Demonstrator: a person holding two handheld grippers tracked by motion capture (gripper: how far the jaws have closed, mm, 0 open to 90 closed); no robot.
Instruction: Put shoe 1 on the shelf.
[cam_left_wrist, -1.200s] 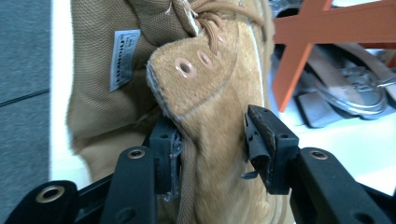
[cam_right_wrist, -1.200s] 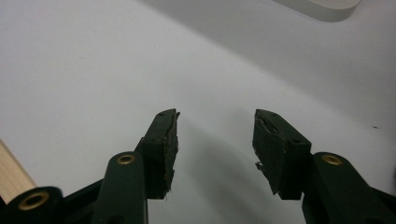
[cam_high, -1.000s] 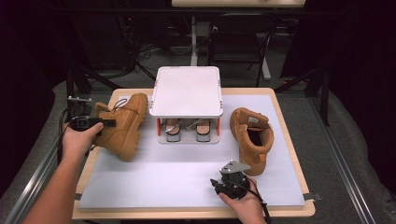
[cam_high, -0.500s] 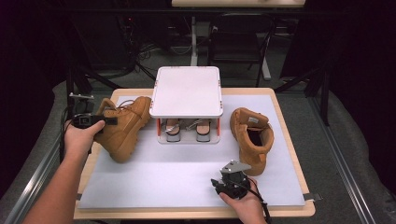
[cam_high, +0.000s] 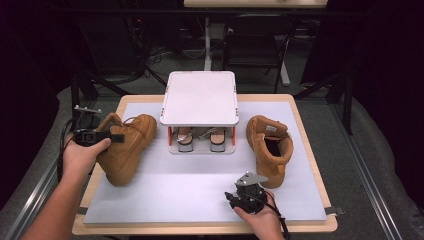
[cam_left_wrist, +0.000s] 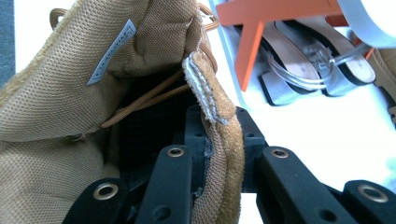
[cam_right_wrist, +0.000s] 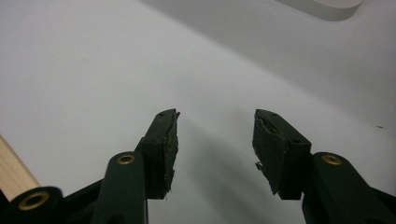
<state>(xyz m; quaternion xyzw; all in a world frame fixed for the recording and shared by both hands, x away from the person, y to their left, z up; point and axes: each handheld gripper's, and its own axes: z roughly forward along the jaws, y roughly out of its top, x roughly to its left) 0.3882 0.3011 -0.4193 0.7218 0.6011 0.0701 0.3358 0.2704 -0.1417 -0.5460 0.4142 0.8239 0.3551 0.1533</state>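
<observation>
The tan boot (cam_high: 125, 147) is pinched at its collar by the left hand-held gripper (cam_left_wrist: 219, 140), whose jaws just closed; the right hand-held gripper (cam_right_wrist: 215, 149) gapes empty

Tan suede boot (cam_high: 125, 150) with tan mesh lining, brown laces and grey tongue label, second tan boot (cam_high: 267, 147), white rack top (cam_high: 200, 97) on orange legs, silver sandals (cam_left_wrist: 303, 60) with tan insoles, pale grey mat (cam_high: 190, 185) on light wood counter (cam_high: 310, 150), black jaws

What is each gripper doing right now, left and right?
Left gripper: jaws have just closed on the collar of the left tan boot.
Right gripper: jaws open, nothing between them, over the white mat.
</observation>
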